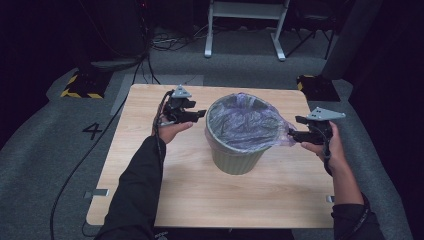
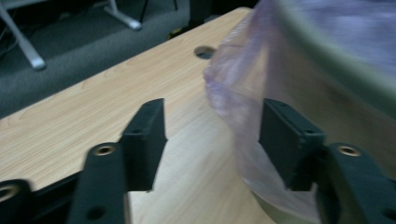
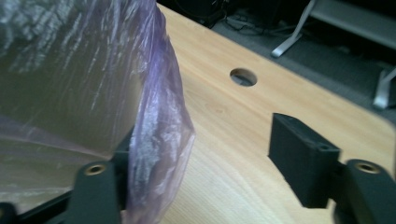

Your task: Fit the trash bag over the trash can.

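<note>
From above, your green waste bin stands at the middle of the wooden table, lined with a purple plastic bag whose edge folds over the rim. Your left gripper sits at the bin's nine o'clock, just beside the rim; your right gripper is at its three o'clock, where a flap of bag sticks out toward it.

The high view cannot settle the jaws; the gripper views do. In the left gripper view your left gripper stands spread, bare tabletop between its jaws, and a loose fold of the bag hangs in front of the jaw at three o'clock, with the bin wall beyond. In the right gripper view your right gripper is also spread: the bag flap drapes over the jaw at eight o'clock, while the other jaw stands well apart from it. Nothing is pinched.

A round hole in the tabletop shows at twelve o'clock there.
</note>
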`<move>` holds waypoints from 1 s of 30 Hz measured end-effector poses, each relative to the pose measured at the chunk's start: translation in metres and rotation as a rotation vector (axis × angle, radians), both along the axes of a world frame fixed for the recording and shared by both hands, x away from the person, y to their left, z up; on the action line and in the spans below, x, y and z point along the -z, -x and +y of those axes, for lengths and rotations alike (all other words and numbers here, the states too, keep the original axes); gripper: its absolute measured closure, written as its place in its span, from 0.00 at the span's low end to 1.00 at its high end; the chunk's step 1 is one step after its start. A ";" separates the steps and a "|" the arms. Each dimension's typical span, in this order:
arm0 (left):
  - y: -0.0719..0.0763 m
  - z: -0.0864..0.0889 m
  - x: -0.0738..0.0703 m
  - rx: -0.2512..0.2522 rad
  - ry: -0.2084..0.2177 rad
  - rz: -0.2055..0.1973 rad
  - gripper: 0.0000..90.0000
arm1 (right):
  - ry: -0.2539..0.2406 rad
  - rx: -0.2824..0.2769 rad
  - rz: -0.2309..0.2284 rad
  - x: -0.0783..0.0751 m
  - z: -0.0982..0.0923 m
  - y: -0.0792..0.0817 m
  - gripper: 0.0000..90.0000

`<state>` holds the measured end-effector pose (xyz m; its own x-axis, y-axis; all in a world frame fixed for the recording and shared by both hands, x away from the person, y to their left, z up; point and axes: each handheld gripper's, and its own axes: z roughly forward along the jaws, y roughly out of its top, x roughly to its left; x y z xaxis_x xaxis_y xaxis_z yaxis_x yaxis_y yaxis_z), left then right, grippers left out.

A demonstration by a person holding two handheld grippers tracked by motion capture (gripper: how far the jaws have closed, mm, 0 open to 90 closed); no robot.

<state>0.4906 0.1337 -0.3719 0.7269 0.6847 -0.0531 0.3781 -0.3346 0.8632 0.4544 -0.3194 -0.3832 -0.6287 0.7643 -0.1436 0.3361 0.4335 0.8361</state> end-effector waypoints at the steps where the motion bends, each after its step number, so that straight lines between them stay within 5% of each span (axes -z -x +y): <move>1: 0.011 0.003 -0.002 0.026 0.018 -0.016 0.39 | 0.005 0.009 -0.020 -0.003 -0.001 0.003 0.33; 4: 0.048 0.005 0.003 0.127 0.057 -0.030 0.23 | 0.019 0.046 -0.077 -0.011 -0.001 0.011 0.32; 5: 0.048 0.005 0.003 0.127 0.057 -0.030 0.22 | 0.019 0.046 -0.077 -0.011 -0.001 0.011 0.32; 6: 0.061 0.001 0.007 0.138 0.034 -0.036 0.20 | 0.061 0.064 -0.095 -0.013 0.004 0.013 0.31; 10: 0.098 -0.016 0.019 0.200 0.000 -0.064 0.18 | 0.099 0.052 -0.105 -0.014 0.012 0.017 0.31; 17: 0.113 -0.029 0.026 0.211 -0.038 -0.107 0.21 | 0.108 0.030 -0.122 -0.017 0.015 0.030 0.31; 19: 0.114 -0.031 0.024 0.201 -0.040 -0.136 0.37 | 0.127 0.007 -0.128 -0.017 0.016 0.035 0.34; 24: 0.110 -0.033 0.026 0.207 -0.057 -0.173 0.96 | 0.115 -0.085 -0.069 -0.008 0.019 0.043 0.78; 30: 0.105 -0.033 0.033 0.219 -0.078 -0.166 1.00 | 0.057 -0.104 -0.017 0.012 0.020 0.046 0.95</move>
